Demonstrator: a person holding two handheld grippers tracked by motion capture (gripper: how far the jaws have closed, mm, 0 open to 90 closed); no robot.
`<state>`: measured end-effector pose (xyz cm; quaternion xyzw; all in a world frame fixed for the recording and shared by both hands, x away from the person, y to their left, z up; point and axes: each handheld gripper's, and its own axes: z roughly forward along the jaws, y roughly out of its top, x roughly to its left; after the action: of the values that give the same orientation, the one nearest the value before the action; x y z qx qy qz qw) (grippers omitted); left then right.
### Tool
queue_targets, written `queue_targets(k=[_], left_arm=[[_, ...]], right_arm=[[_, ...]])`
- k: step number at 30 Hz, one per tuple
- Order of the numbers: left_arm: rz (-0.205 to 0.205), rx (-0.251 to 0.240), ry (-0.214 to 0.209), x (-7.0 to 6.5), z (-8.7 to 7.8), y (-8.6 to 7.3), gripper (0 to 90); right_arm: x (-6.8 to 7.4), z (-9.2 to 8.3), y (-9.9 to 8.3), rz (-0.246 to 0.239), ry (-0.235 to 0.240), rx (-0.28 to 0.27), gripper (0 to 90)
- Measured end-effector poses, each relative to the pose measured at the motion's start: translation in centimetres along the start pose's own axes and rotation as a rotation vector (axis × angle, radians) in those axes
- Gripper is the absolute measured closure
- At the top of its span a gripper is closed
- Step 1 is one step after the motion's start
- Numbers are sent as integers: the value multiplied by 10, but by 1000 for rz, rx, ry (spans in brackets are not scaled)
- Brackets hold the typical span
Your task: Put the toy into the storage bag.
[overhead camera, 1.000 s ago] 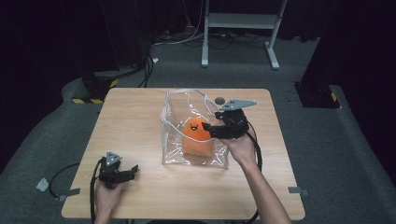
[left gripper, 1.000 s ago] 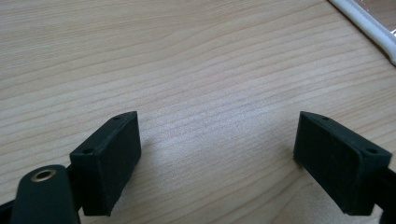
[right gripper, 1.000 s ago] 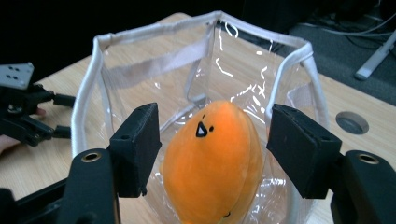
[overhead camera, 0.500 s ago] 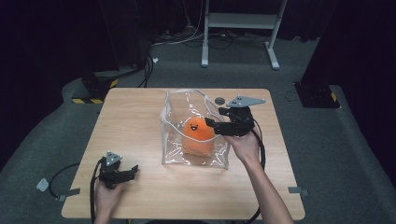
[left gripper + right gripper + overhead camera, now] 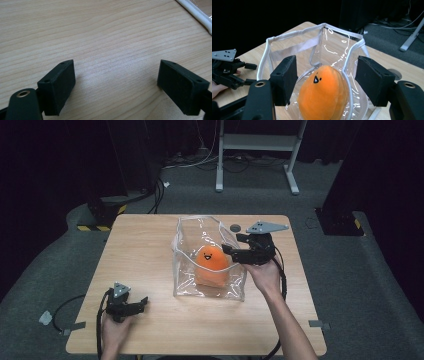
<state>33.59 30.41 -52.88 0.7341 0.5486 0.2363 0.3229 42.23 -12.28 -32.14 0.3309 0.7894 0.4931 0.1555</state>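
So, right gripper (image 5: 235,252) hangs by the clear bag's (image 5: 186,270) rim, jaws wide apart, holding nothing | orange plush toy (image 5: 212,265) sits inside, probably dropped there | left gripper (image 5: 137,304) idles on table (image 5: 150,245) near corner, jaws wide, empty, likely out of the way

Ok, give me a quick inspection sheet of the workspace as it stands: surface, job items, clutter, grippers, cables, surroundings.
Surface: wooden table, bare wood around the items.
Job's things: clear bag upright at centre; orange plush toy inside it.
Clutter: small dark round disc behind the bag.
Grippers: left gripper open, low at the near-left; right gripper open at the bag's right wall.
Cables: black gripper cable over the near-left edge.
Surroundings: grey carpet, white stand, dark curtains.
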Motion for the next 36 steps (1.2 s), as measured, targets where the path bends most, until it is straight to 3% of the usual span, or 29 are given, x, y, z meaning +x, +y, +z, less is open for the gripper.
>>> queue_targets(k=[10,27,36], left_arm=[[0,0,0,0,0,0,150],[-2,-1,-1,0,0,0,149],[-2,-1,0,0,0,0,149]], right_arm=[[0,-9,6,-16,-11,-18,337],[-3,-29,2,-8,-31,-61,348],[-2,-37,-1,-27,-43,-72,356]])
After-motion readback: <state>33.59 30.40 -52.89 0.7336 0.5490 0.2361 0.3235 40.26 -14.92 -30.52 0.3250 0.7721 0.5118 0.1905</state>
